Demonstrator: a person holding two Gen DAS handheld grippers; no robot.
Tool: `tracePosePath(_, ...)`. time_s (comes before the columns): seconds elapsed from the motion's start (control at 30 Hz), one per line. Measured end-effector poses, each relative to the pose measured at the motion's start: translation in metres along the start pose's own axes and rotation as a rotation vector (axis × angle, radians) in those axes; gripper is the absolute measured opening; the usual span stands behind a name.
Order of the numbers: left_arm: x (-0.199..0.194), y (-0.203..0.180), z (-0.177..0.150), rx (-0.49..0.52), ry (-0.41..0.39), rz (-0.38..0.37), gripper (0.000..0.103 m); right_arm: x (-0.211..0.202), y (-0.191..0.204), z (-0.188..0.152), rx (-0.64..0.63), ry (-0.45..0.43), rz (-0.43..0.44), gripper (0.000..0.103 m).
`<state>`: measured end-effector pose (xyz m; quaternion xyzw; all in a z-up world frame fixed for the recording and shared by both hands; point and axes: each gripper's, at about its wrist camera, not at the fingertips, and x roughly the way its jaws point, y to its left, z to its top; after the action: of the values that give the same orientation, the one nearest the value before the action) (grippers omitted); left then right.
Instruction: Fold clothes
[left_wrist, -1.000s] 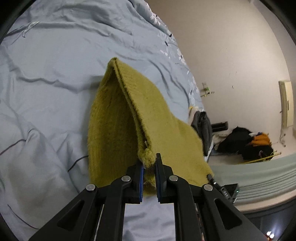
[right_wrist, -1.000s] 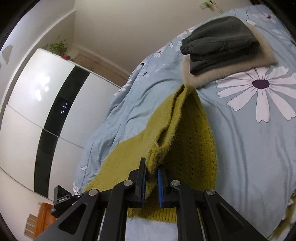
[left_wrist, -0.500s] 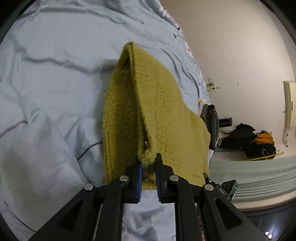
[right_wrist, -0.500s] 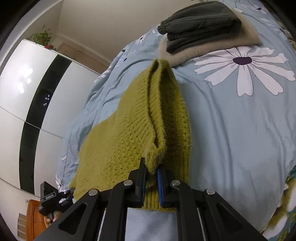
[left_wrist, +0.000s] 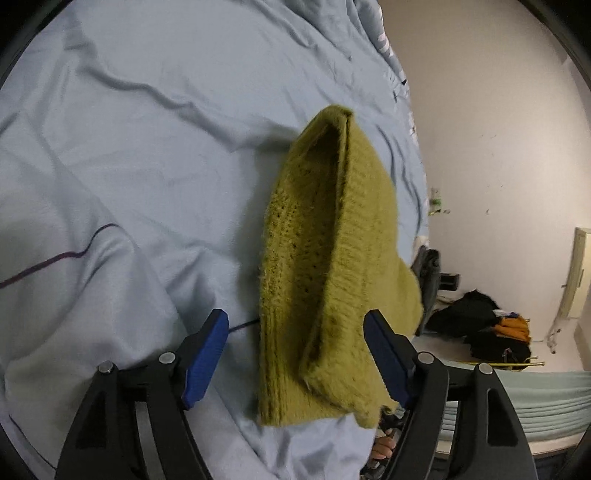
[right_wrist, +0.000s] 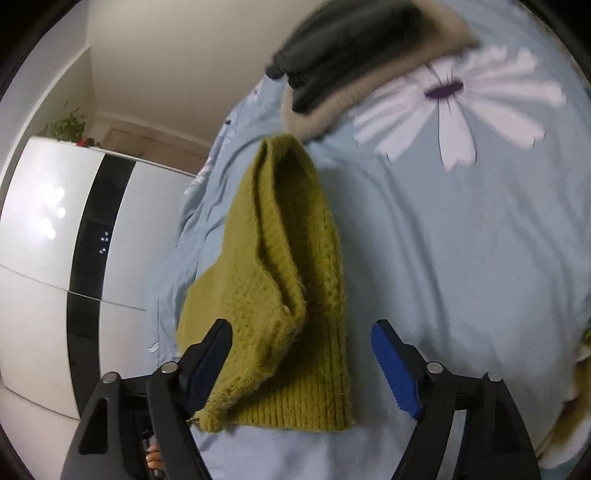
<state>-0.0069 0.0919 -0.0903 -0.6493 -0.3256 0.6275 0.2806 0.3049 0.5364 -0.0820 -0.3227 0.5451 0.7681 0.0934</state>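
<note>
An olive-green knitted garment lies folded double on the pale blue bed cover, its top layer arched up a little. My left gripper stands open, with the garment's near edge lying loose between its blue pads. In the right wrist view the same knit rests on the flowered bed cover. My right gripper is open too, its fingers wide on either side of the folded corner without gripping it.
A folded stack, a dark grey garment on a beige fluffy one, sits further up the bed. A white and black wardrobe stands left. Dark and orange clothes lie on the floor by the wall. A person's fingers show low down.
Both grippers were shut on the green knit's corners and have opened. The lifted edge has dropped onto the layer beneath, and the fold now rests on the bed.
</note>
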Motion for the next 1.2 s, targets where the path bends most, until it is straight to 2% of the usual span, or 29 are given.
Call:
tracePosePath(0.23, 0.028, -0.006, 0.006, 0.026, 0.095, -0.004, 0.082, 0.031, -0.001, 0.004, 0.048, 0.052, 0.057, 0.081)
tracePosePath(0.43, 0.029, -0.002, 0.003, 0.025, 0.097, -0.047, 0.08, 0.035, 0.0, 0.008, 0.073, 0.044, 0.08, 0.08)
tracePosePath(0.47, 0.028, -0.003, 0.002, 0.026, 0.095, -0.058, 0.076, 0.034, 0.0, 0.008, 0.075, 0.043, 0.08, 0.073)
tracePosePath(0.53, 0.027, -0.004, 0.0, 0.031, 0.095, -0.059, 0.059, 0.033, 0.001, 0.008, 0.066, 0.042, 0.068, 0.053)
tracePosePath(0.57, 0.027, -0.004, -0.001, 0.034, 0.095, -0.058, 0.058, 0.032, 0.002, 0.008, 0.058, 0.044, 0.067, 0.05)
tracePosePath(0.63, 0.025, -0.007, -0.001, 0.039, 0.085, -0.05, 0.048, 0.029, 0.007, 0.009, 0.032, 0.039, 0.07, 0.035)
tracePosePath(0.67, 0.024, -0.008, -0.001, 0.042, 0.08, -0.045, 0.045, 0.026, 0.01, 0.011, 0.014, 0.031, 0.07, 0.031)
tracePosePath(0.7, 0.022, -0.01, 0.0, 0.047, 0.069, -0.039, 0.036, 0.023, 0.013, 0.014, -0.002, 0.021, 0.071, 0.026)
tracePosePath(0.73, 0.019, -0.014, 0.002, 0.06, 0.059, -0.032, 0.027, 0.019, 0.019, 0.017, -0.019, 0.01, 0.078, 0.025)
tracePosePath(0.77, 0.016, -0.018, 0.003, 0.075, 0.049, -0.026, 0.025, 0.015, 0.025, 0.019, -0.037, -0.001, 0.089, 0.024)
tracePosePath(0.8, 0.015, -0.024, 0.006, 0.095, 0.039, -0.013, 0.022, 0.013, 0.032, 0.023, -0.054, -0.006, 0.094, 0.024)
tracePosePath(0.97, 0.022, -0.066, 0.029, 0.171, 0.03, 0.021, 0.019, 0.019, 0.074, 0.052, -0.126, 0.003, 0.114, 0.023)
tracePosePath(1.07, 0.02, -0.109, 0.05, 0.256, -0.02, 0.022, 0.018, 0.017, 0.109, 0.074, -0.19, -0.024, 0.135, 0.022)
tracePosePath(1.2, -0.003, -0.175, 0.075, 0.395, -0.126, -0.031, 0.018, 0.009, 0.159, 0.106, -0.292, -0.093, 0.171, 0.021)
